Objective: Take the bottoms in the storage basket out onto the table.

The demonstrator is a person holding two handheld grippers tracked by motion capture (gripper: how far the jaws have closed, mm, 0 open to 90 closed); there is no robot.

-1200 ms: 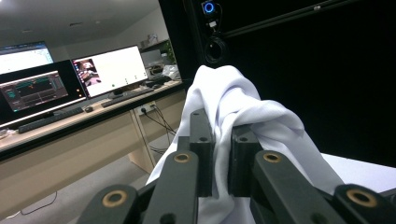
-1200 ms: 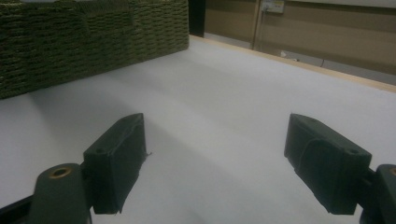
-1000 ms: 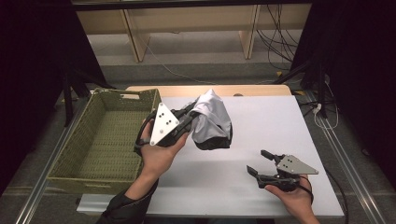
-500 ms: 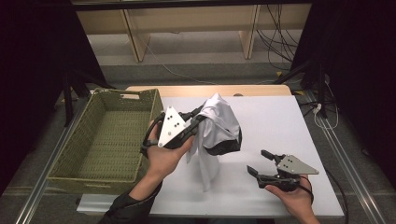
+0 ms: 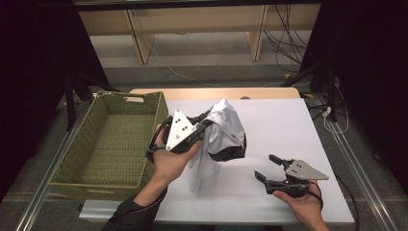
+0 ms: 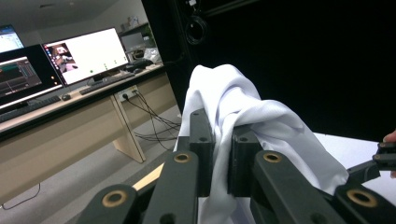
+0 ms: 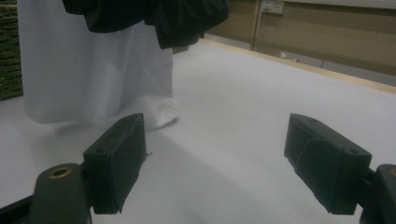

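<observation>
Left gripper (image 5: 204,126): clamping white-and-black garment (image 5: 223,137), hanging below jaws.
Right gripper (image 5: 270,167): resting wide apart, gripping nothing.

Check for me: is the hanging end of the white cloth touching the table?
Touching. In the right gripper view, the white cloth's lower end rests bunched on the table with no gap beneath it, while the left gripper holds its top aloft.

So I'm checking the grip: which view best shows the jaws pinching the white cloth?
The left gripper view: the white cloth sits clamped between its black jaws. The high view shows it hanging from the left gripper; the right gripper view shows its hem touching the table.
</observation>
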